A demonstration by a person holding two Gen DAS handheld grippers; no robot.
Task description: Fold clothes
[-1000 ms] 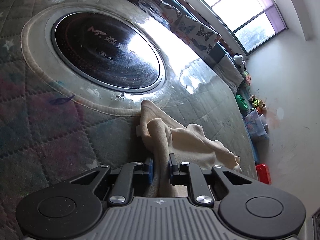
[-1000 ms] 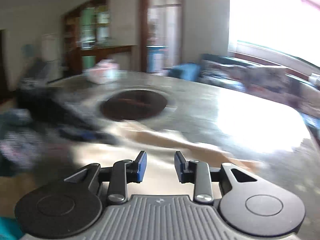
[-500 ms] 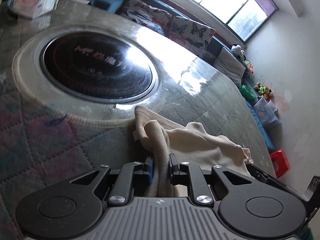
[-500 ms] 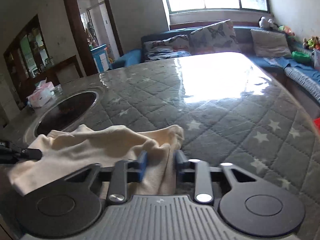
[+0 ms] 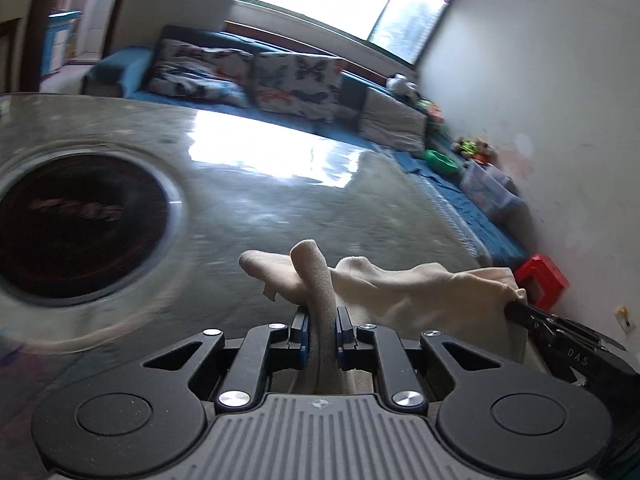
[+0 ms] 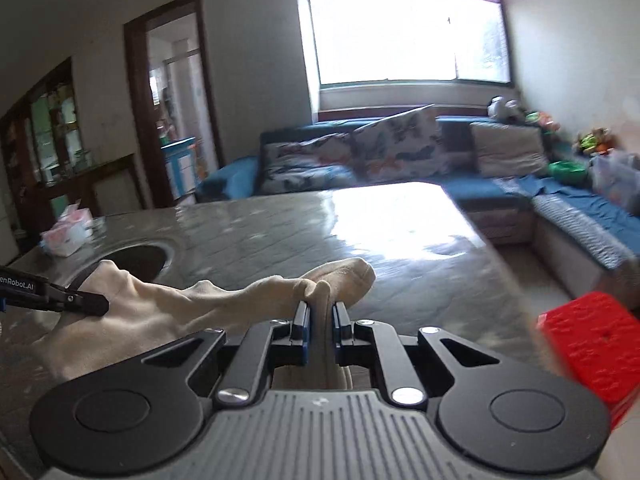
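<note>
A cream cloth garment hangs stretched between my two grippers above the quilted table. My left gripper is shut on one bunched end of it. My right gripper is shut on the other end. The right gripper's tip shows at the right of the left wrist view, clamped on the cloth. The left gripper's tip shows at the left of the right wrist view, also on the cloth. The lower part of the garment is hidden behind the gripper bodies.
A round black cooktop is set into the table at the left. A tissue box sits at the table's far left. A blue sofa with cushions runs behind. A red stool stands on the floor at the right.
Both grippers have risen, lifting the garment off the table. The right gripper, open and empty a second ago, reached the garment's end half a second ago and now has it clamped.
</note>
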